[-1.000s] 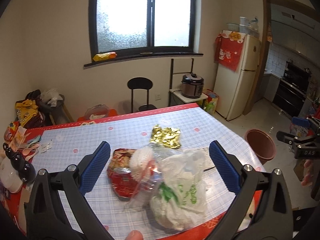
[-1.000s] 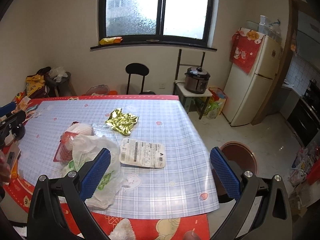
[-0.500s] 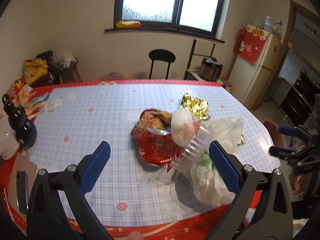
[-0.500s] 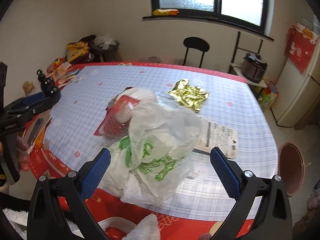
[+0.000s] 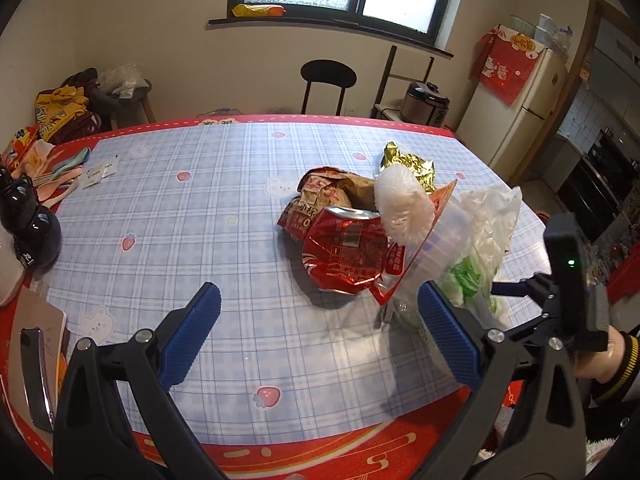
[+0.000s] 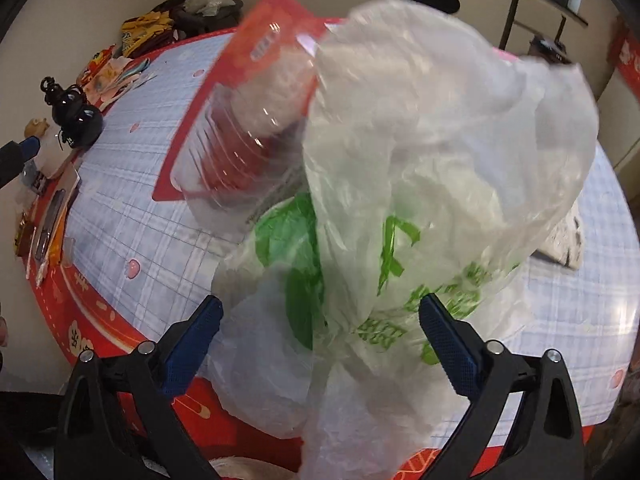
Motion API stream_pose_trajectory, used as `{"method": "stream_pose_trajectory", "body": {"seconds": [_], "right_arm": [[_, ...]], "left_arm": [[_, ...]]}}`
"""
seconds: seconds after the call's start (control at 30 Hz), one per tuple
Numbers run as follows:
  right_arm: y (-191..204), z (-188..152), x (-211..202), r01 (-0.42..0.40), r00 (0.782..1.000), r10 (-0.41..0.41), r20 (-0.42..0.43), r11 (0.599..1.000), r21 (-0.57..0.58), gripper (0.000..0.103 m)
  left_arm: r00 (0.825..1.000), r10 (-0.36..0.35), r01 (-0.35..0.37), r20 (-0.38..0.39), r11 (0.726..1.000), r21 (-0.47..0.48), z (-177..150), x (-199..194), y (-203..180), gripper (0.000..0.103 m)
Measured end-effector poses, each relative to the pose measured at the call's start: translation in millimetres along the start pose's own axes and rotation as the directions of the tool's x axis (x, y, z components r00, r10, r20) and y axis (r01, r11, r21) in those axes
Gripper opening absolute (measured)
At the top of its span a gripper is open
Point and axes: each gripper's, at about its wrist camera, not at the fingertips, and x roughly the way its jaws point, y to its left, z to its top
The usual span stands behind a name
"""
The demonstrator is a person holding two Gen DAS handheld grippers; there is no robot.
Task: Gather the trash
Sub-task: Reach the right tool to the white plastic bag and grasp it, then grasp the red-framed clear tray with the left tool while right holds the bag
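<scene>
A trash pile lies on the checked table (image 5: 200, 216): a crushed red can (image 5: 344, 256), a red-brown snack wrapper (image 5: 324, 194), a white fluffy wad (image 5: 404, 208), a gold foil wrapper (image 5: 412, 162), a clear plastic blister pack (image 5: 440, 236) and a white plastic bag with green print (image 5: 484, 240). My left gripper (image 5: 316, 332) is open and empty, just short of the can. My right gripper (image 6: 320, 340) is open, with the plastic bag (image 6: 420, 184) filling the gap between its jaws; the blister pack (image 6: 248, 120) leans behind it. The right gripper's body shows at the left view's right edge (image 5: 572, 280).
A black gourd-shaped ornament (image 5: 30, 228) and a phone on a notebook (image 5: 34, 364) sit at the table's left edge, with spoons and packets (image 5: 60, 172) behind. A black chair (image 5: 328, 80), a rice cooker (image 5: 424, 102) and a fridge (image 5: 516, 108) stand beyond the table.
Both grippers swung leftward and down toward the pile. The right gripper closed in until the plastic bag fills its view. Both stay open.
</scene>
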Motion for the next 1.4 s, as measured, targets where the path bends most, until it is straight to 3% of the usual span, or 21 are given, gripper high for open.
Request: {"method": "stream_pose_trajectory", "body": {"seconds": [0.03,0.13,0.2,0.33,0.47,0.77,1.03,1.4], "right_arm": [[-2,-4,5,-0.017,1.000,0.017,-0.013,1.000,0.020,0.075],[-7,-15,6,-0.053,0.998,0.055,-0.015,0.996,0.072,0.052],[-10,-18,-1,-0.071,0.997,0.071,0.008,0.993,0.089,0.043],[-8,-22,-20,-0.064,0.996,0.058,0.070,0.995,0.077,0.035],[-8,-25,-35,-0.057,0.990,0.045,0.134,0.995,0.086,0.031],[-23,-49,-81,0.059,0.958,-0.094,0.272,0.989,0.136,0.028],[-58,-84,-96,0.102,0.926,-0.208,0.316,0.941,0.322,0.027],[-59,-97,-85,0.095,0.919,-0.222,0.326,0.927,0.364,0.027]], "left_arm": [[1.000,-0.002,0.002,-0.005,1.000,0.004,-2,1,0,0.097],[1.000,-0.010,0.010,-0.023,1.000,0.007,-7,4,1,0.097],[0.999,-0.023,0.023,-0.036,1.000,0.002,-10,8,1,0.096],[0.998,-0.049,0.050,-0.047,0.999,0.017,-11,14,-5,0.095],[0.995,-0.085,0.087,-0.048,0.995,0.052,-9,20,-18,0.091],[0.980,-0.175,0.187,-0.099,0.973,0.137,-2,42,-54,0.074],[0.954,-0.263,0.289,-0.141,0.932,0.217,-16,54,-91,0.070],[0.937,-0.272,0.310,-0.217,0.936,0.168,-28,78,-94,0.062]]}}
